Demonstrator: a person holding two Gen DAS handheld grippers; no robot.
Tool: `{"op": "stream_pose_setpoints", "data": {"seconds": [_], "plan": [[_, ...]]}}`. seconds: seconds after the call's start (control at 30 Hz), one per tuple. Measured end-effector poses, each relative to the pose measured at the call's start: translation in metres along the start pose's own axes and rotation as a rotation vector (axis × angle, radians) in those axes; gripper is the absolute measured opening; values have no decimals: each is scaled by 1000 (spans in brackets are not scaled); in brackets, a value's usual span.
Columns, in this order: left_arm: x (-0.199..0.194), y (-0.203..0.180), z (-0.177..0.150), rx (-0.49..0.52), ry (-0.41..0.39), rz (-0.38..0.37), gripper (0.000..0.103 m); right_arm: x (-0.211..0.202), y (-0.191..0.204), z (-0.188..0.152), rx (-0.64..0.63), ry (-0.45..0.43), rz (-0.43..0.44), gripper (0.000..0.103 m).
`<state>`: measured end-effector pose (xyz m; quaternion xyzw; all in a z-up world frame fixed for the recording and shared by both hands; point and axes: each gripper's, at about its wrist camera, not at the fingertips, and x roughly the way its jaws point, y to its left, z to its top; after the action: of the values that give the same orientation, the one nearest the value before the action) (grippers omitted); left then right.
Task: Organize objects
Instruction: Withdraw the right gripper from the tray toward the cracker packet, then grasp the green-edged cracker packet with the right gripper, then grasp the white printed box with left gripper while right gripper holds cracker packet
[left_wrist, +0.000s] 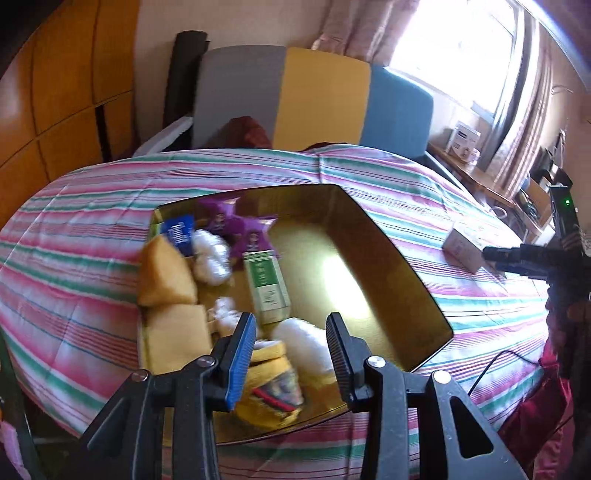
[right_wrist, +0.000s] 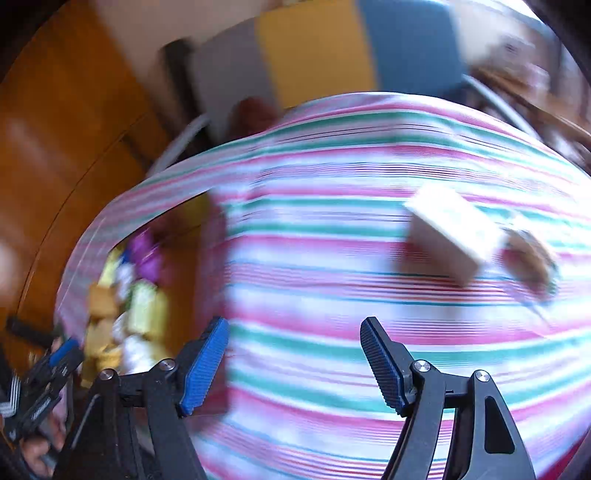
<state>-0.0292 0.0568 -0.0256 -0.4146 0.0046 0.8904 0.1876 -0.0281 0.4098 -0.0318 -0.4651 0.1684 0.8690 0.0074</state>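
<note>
Right gripper hangs over the striped cloth with its jaws wide and nothing between them, and the view is smeared with blur. Its likely target, the small pale carton, lies alone on the cloth ahead and to the right, well apart from the gold tray. It looks like light, stiff cardboard, so I'd pinch it across the 2 long flat faces near the middle; squeeze hard and it may dent. Just beside it sits a brownish thing, too blurred to name, which could crowd the far jaw. Left gripper is over the tray's near end, jaws parted and empty, above a white fluffy ball and a yellow packet. The tray's left half is packed: green box, sponges, purple packets. Its right half is bare.
</note>
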Motion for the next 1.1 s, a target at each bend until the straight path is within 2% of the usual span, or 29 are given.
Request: {"op": "stream_pose_setpoints", "data": {"seconds": [0.23, 0.37, 0.7, 0.77, 0.9, 0.93, 0.97, 1.03, 1.1], "plan": [[13, -32, 13, 46, 28, -77, 39, -24, -118, 24, 212, -38, -251, 77], [20, -54, 23, 77, 46, -139, 39, -18, -163, 43, 178, 5, -377, 80], [41, -99, 37, 135, 96, -226, 39, 42, -182, 75, -81, 158, -440, 82], [45, -107, 40, 141, 106, -237, 39, 52, -186, 78, -111, 172, -453, 83], [55, -123, 48, 156, 122, -269, 39, 65, -198, 87, -102, 184, -425, 85], [56, -126, 49, 162, 124, -274, 39, 67, -200, 88, -100, 187, -418, 84], [58, -132, 51, 168, 129, -283, 39, 69, -202, 88, -95, 192, -410, 77], [62, -140, 55, 168, 143, -310, 39, 69, -202, 85, -83, 202, -401, 36], [67, -151, 61, 169, 153, -344, 39, 61, -200, 82, -53, 197, -346, 34]]}}
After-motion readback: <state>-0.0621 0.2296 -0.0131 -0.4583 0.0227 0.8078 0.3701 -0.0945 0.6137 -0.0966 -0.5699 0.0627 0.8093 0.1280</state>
